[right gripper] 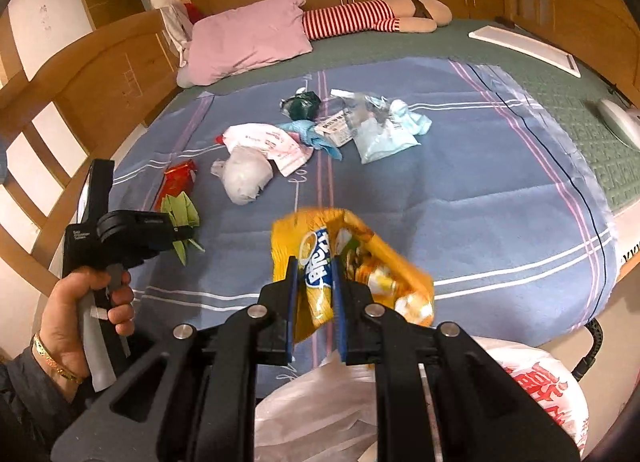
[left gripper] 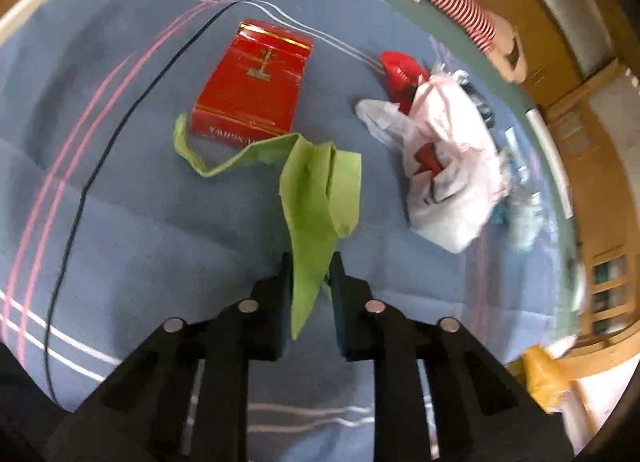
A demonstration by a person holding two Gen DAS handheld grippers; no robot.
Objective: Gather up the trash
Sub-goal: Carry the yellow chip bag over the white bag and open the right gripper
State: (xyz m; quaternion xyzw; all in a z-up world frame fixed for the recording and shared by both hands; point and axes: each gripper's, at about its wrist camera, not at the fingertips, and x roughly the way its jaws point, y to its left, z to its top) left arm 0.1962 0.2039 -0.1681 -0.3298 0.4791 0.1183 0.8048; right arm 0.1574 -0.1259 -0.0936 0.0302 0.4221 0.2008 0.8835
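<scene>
Right gripper [right gripper: 314,294] clamps yellow wrapper [right gripper: 360,262] above near bag [right gripper: 520,386], likely for dropping; left gripper [left gripper: 310,282] pinches green paper [left gripper: 316,197] off blanket [left gripper: 140,201].

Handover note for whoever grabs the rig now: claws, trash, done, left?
Left claw: shut on the green paper scrap, lifted off the blue striped blanket.
Right claw: shut on the yellow snack wrapper, above the white plastic bag with red print.
Nothing visibly dropped in yet.
Left on the blanket: red cardboard box, crumpled white bags, clear plastic wrappers.
</scene>
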